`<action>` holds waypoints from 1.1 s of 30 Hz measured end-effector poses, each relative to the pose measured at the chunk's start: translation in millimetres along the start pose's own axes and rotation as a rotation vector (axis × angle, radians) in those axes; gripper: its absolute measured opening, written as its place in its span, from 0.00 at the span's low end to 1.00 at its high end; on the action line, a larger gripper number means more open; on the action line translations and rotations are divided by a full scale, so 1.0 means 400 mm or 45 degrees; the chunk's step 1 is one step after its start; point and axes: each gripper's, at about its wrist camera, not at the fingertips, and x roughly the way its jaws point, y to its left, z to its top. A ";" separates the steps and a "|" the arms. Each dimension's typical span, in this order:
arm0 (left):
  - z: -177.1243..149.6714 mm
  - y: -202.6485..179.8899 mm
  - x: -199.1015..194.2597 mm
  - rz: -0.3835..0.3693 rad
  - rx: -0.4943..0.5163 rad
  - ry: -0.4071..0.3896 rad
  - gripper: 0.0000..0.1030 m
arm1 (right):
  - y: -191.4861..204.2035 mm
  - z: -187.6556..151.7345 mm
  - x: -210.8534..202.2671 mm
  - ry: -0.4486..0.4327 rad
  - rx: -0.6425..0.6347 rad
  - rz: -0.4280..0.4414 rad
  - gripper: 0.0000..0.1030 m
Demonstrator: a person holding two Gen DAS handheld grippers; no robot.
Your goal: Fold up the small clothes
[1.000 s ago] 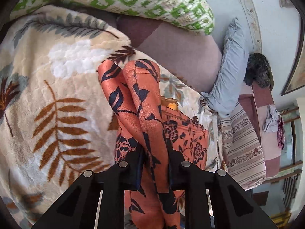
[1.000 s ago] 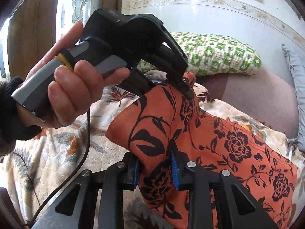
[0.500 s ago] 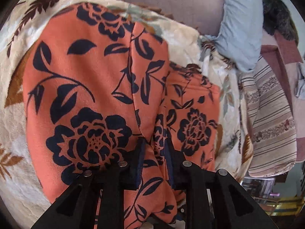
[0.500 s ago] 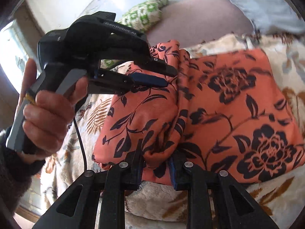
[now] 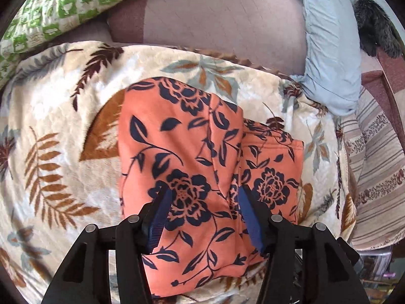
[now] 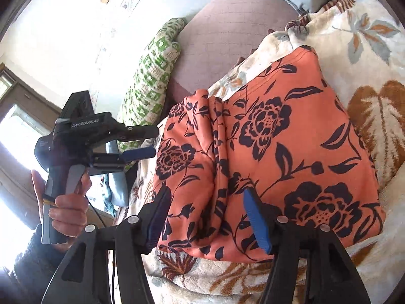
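An orange garment with dark navy flowers (image 5: 182, 152) lies folded on a cream leaf-print blanket (image 5: 63, 152). My left gripper (image 5: 202, 197) is open, its blue-padded jaws spread over the garment's near edge without clamping it. In the right wrist view the same garment (image 6: 291, 139) lies folded in layers, with a bunched fold running down its middle. My right gripper (image 6: 206, 202) is open too, jaws spread above the near edge. The left gripper also shows in the right wrist view (image 6: 149, 143), held by a hand just left of the garment.
A green-and-white patterned pillow (image 5: 63, 7) and a mauve cushion (image 5: 215, 20) lie behind the blanket. A light blue pillow (image 5: 329, 50) sits at the right, beside a striped cloth (image 5: 374, 177). A dark furry thing (image 5: 374, 25) rests at far right.
Both grippers were shut on the garment and have opened. The garment was held up a second ago and now lies folded on the blanket.
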 end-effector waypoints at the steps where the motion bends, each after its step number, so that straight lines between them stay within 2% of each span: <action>1: 0.005 -0.003 -0.001 0.010 -0.016 0.011 0.53 | -0.003 -0.005 0.005 -0.002 0.016 0.017 0.60; 2: 0.008 -0.016 0.004 0.030 -0.022 0.021 0.53 | -0.004 -0.002 0.013 0.002 0.019 0.037 0.60; 6: 0.021 -0.043 0.021 0.244 0.032 -0.033 0.53 | 0.022 -0.004 0.050 0.049 -0.036 0.071 0.60; 10: 0.038 -0.005 0.045 0.315 0.005 -0.036 0.52 | 0.025 -0.008 0.080 0.100 -0.049 0.077 0.60; 12: 0.044 0.037 0.051 0.273 -0.069 -0.053 0.52 | 0.022 -0.003 0.095 0.109 -0.041 0.086 0.60; 16: 0.025 0.120 0.086 0.007 -0.200 -0.008 0.52 | 0.010 -0.002 0.101 0.092 -0.029 0.081 0.60; 18: 0.003 0.140 0.098 -0.078 -0.220 -0.014 0.53 | 0.005 0.002 0.101 0.064 -0.028 0.072 0.60; 22: -0.027 0.157 0.116 -0.107 -0.211 -0.031 0.58 | 0.005 0.004 0.119 0.059 -0.035 0.092 0.60; 25: -0.040 0.162 0.132 -0.132 -0.207 -0.024 0.65 | 0.024 0.000 0.155 0.092 -0.087 0.103 0.60; 27: -0.042 0.168 0.149 -0.116 -0.190 -0.019 0.69 | 0.044 -0.007 0.179 0.100 -0.167 0.050 0.61; 30: -0.061 0.187 0.203 -0.135 -0.238 0.013 0.67 | 0.063 -0.017 0.213 0.117 -0.277 -0.045 0.60; 31: -0.068 0.189 0.203 -0.140 -0.253 -0.011 0.65 | 0.069 -0.019 0.214 0.114 -0.303 -0.054 0.54; 32: -0.074 0.188 0.200 -0.142 -0.254 -0.038 0.57 | 0.077 -0.019 0.213 0.116 -0.324 -0.049 0.46; 33: -0.081 0.184 0.192 -0.141 -0.254 -0.059 0.50 | 0.083 -0.017 0.212 0.120 -0.329 -0.031 0.31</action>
